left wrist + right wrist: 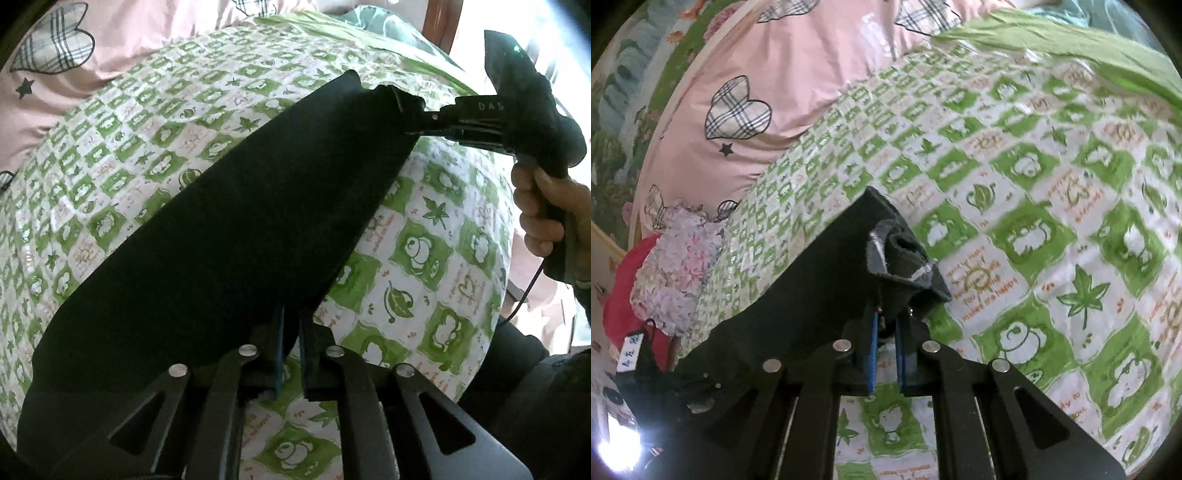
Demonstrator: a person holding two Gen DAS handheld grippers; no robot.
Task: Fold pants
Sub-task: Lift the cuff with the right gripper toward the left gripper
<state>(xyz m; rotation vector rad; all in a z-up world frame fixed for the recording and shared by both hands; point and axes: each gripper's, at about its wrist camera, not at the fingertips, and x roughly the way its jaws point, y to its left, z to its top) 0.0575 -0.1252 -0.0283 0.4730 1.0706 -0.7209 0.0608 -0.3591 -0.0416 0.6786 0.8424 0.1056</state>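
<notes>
Pants [229,229]: black, stretched in a taut band above the green-and-white patterned bedsheet [436,258], held at both ends.
Left gripper [291,354]: jaws clamped on the near edge of the cloth.
Right gripper [413,110]: pinched on the far corner; a hand [543,218] grips its handle.
Right wrist view: bunched hem [905,258] caught between the blue-padded fingers [871,354].
Surroundings: pink quilt [783,74] with plaid hearts behind the sheet.

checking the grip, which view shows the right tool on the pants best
The left wrist view: it shows the whole right tool from the side, shut on a corner of the black pants. The right wrist view shows only its own fingers with bunched fabric between them.
</notes>
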